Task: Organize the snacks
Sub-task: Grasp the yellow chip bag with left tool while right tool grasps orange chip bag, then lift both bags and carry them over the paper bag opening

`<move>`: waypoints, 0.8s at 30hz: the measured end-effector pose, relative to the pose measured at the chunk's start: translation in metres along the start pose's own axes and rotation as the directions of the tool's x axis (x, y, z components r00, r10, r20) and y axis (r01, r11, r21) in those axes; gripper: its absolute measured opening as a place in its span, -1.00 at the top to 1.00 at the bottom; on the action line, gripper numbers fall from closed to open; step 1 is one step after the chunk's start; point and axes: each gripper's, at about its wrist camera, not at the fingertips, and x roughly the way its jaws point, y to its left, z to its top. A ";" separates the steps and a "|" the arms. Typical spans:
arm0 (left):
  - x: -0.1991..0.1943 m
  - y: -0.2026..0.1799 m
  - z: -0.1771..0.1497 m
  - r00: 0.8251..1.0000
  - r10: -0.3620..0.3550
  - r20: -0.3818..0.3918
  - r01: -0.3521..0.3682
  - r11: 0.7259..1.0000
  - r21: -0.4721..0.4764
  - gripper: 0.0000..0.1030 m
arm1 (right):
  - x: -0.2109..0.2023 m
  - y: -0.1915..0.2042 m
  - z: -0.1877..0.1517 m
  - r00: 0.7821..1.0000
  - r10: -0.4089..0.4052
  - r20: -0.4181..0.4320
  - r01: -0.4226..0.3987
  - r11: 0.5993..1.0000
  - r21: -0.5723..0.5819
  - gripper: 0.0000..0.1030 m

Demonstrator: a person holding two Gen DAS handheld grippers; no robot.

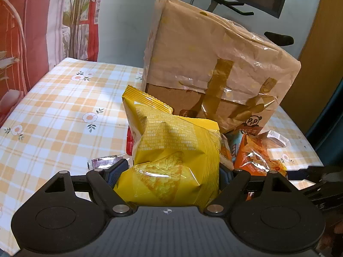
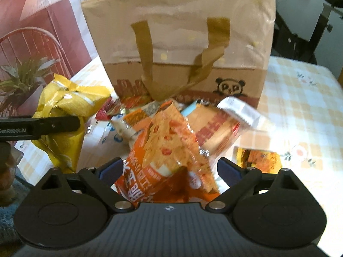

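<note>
The left tool (image 1: 169,175) is clamped on a yellow snack bag (image 1: 171,150), held above the checked surface (image 1: 53,111) in front of the brown paper bag (image 1: 214,64). The right tool (image 2: 169,171) stands wide around an orange snack packet (image 2: 163,150); its pads don't seem to press yet. I'd judge this the gathering step, and next each packet needs lifting over the paper bag's tall rim. More loose packets (image 2: 214,128) crowd the bag's foot, and its drooping handles (image 2: 203,64) could snag.
</note>
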 end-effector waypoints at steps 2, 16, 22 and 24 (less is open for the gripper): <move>0.001 -0.001 -0.001 1.000 -0.003 -0.005 0.003 1.000 0.001 -0.64 | 0.008 -0.002 -0.003 0.999 0.013 -0.032 -0.013 1.000 0.017 -0.87; -0.008 -0.004 0.003 1.000 -0.005 0.026 0.005 1.000 0.020 -0.64 | -0.006 -0.018 -0.001 0.997 0.062 0.034 -0.065 0.994 0.086 -0.25; -0.025 -0.008 0.013 0.995 -0.002 0.103 -0.001 1.000 0.030 -0.64 | -0.038 -0.022 0.011 0.984 0.035 0.176 -0.041 0.999 0.030 -0.22; -0.032 -0.012 0.018 0.991 -0.006 0.135 -0.001 0.999 0.048 -0.64 | -0.049 -0.024 0.014 0.974 0.044 0.224 -0.048 0.999 0.010 -0.21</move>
